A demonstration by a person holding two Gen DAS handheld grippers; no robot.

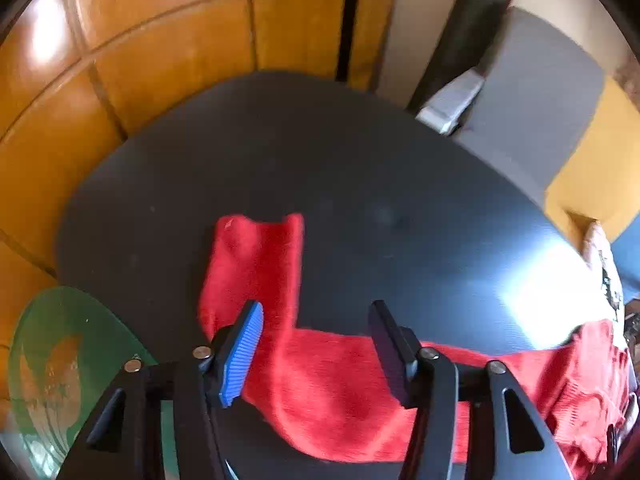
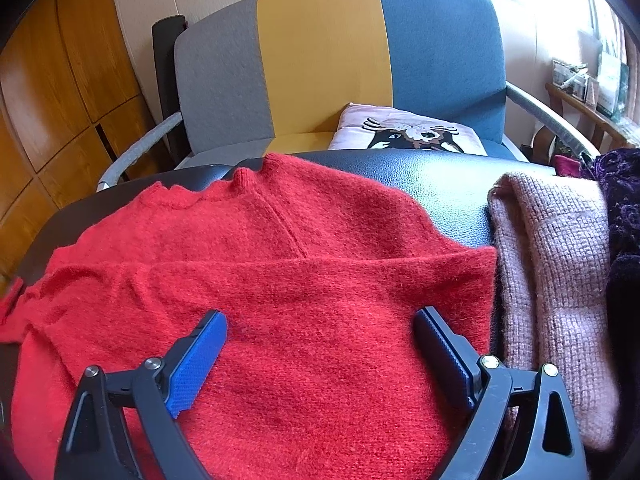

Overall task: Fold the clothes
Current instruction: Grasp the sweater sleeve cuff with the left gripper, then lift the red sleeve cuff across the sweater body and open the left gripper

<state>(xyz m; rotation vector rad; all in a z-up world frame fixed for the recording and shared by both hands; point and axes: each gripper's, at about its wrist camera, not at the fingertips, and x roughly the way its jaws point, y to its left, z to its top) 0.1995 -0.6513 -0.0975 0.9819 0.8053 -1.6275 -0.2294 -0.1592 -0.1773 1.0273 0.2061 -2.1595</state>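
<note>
A: Left wrist view?
B: The left hand-held gripper (image 1: 316, 354) is released, nothing between its pads. The red sweater (image 1: 320, 384) lies on the dark tabletop (image 1: 280, 148) across the lower frame, its sleeve (image 1: 256, 264) running up toward centre. A green glass disc (image 1: 60, 352) sits lower left, wooden panels (image 1: 120, 40) upper left.

A: Right wrist view?
B: The right hand-held gripper (image 2: 320, 344) is spread wide, low over the sweater (image 2: 280, 280), gripping nothing. A pink knit (image 2: 552, 280) lies just beside it at right. A chair (image 2: 320, 48) with a cushion (image 2: 404, 132) fills the top.
</note>
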